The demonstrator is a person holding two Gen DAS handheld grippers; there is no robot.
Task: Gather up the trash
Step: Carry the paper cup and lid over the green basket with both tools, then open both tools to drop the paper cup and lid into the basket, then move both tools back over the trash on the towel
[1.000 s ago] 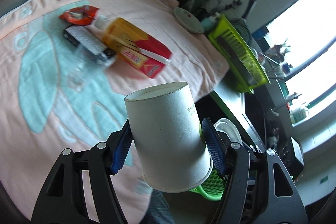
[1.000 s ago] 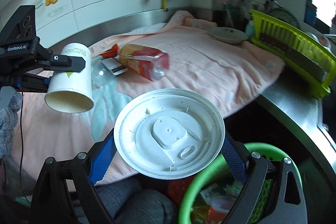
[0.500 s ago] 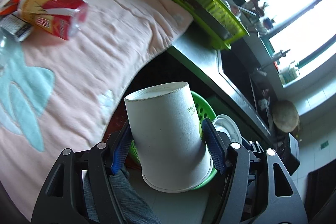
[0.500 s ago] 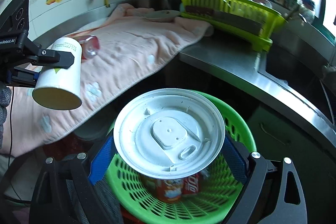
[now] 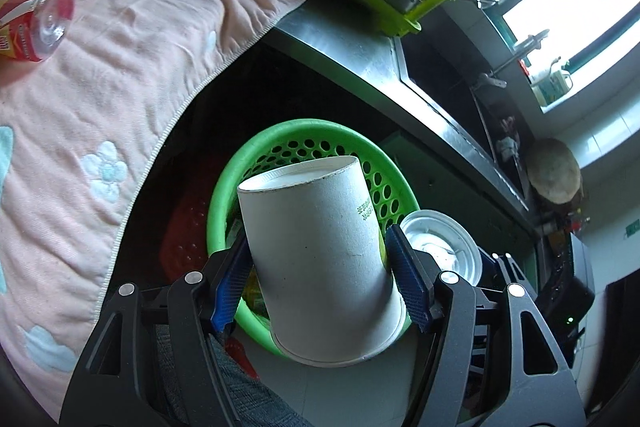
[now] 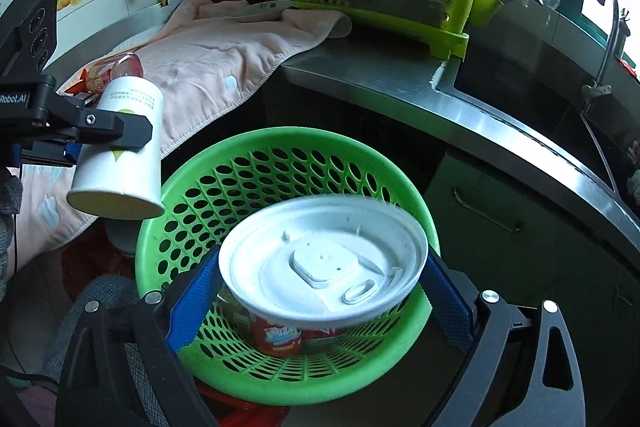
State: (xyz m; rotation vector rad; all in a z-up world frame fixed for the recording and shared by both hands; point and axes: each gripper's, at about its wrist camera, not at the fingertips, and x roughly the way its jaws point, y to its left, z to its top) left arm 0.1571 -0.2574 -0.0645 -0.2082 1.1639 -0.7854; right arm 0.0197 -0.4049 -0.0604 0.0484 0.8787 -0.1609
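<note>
Here, a pink towel [image 5: 120, 39] drapes the desk [image 6: 392, 75] across the frame's upper left, a green basket [image 6: 192, 203] sitting lower centre. The left claw [image 5: 320, 275] grips a white paper cup [image 5: 316, 259] above the basket; the right claw [image 6: 320, 287] clamps a white lid [image 6: 320, 267] over it.

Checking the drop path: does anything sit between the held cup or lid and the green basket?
Nothing visible does. The paper cup and white lid hang above the green basket, whose mouth is uncovered; only a red snack can lies at its bottom.
</note>
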